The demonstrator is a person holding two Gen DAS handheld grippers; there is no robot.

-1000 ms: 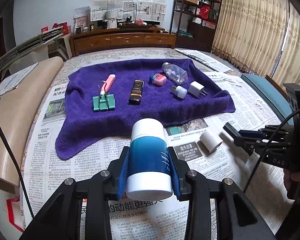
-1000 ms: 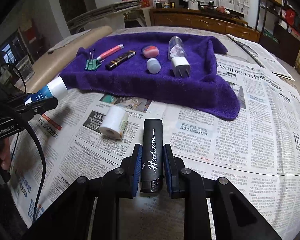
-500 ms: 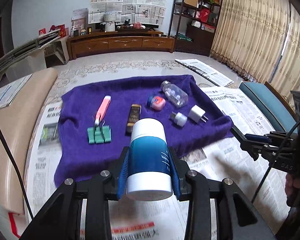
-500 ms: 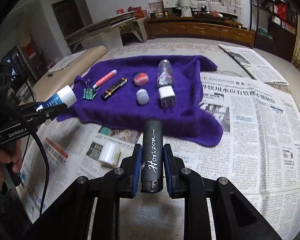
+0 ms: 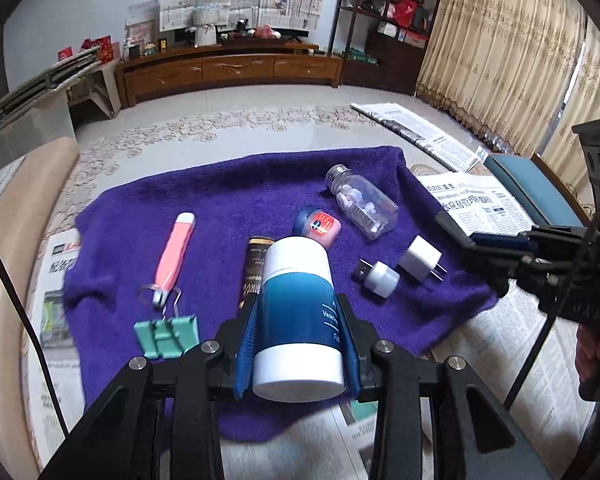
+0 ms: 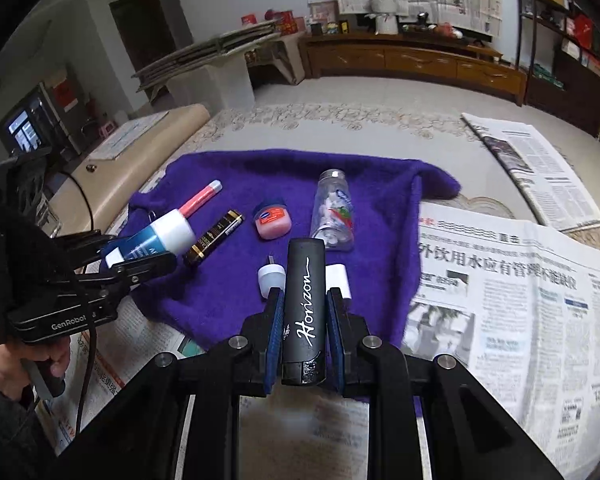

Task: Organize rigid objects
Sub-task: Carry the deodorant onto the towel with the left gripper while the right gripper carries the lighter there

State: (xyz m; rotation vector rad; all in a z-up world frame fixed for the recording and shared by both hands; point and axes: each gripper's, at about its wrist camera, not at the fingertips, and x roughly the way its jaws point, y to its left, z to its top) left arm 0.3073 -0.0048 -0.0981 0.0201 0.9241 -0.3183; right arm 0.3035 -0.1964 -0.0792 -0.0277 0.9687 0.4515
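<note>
My left gripper (image 5: 298, 312) is shut on a blue and white Vaseline bottle (image 5: 296, 312), held above the near edge of the purple towel (image 5: 228, 208). My right gripper (image 6: 303, 300) is shut on a black Horizon stick (image 6: 303, 312), held over the towel's near right part (image 6: 228, 300). On the towel lie a pink knife (image 5: 174, 252), green binder clips (image 5: 166, 334), a dark lip balm (image 5: 254, 268), a small Vaseline tin (image 5: 318, 226), a clear pill bottle (image 5: 360, 208), a USB light (image 5: 378, 278) and a white charger (image 5: 420, 258).
Newspaper (image 6: 520, 280) covers the table around the towel. A beige cushion (image 5: 8, 240) runs along the left side and a teal seat (image 5: 536, 196) stands at the right. More newspaper (image 6: 540, 172) lies on the floor beyond.
Both grippers have risen and moved forward over the towel with their objects. The white roll on the newspaper has dropped out of view.
</note>
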